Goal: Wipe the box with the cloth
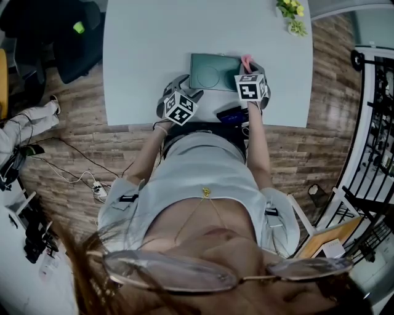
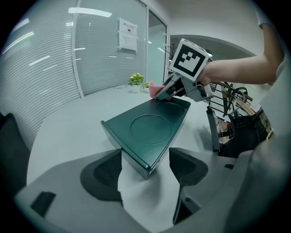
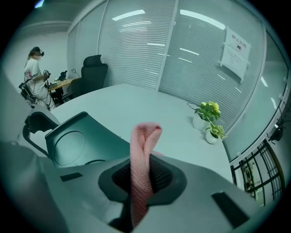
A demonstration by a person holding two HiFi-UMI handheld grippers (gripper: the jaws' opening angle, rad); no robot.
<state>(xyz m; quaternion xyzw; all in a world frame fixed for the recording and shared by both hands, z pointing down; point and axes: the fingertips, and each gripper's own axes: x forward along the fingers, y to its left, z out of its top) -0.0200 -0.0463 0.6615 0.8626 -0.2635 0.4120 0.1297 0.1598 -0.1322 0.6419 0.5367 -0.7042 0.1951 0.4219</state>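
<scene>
A dark green flat box [image 1: 209,72] with a round recess in its lid lies on the white table [image 1: 141,55] near the front edge. My left gripper [image 2: 145,158] is open, and the box's near corner [image 2: 144,164] sits between its fingers, with a gap on the right side. My right gripper [image 3: 143,178] is shut on a pink knitted cloth [image 3: 144,139] that sticks up folded from its jaws. In the left gripper view the right gripper [image 2: 167,93] holds the cloth [image 2: 154,89] against the box's far edge. From the head view the cloth [image 1: 246,61] is at the box's right end.
Two small potted plants [image 1: 292,13] stand at the table's far right. A dark flat device [image 1: 231,115] lies at the front edge by the right hand. An office chair [image 3: 93,73] and a person [image 3: 34,75] are beyond the table; a black railing [image 1: 375,123] is at right.
</scene>
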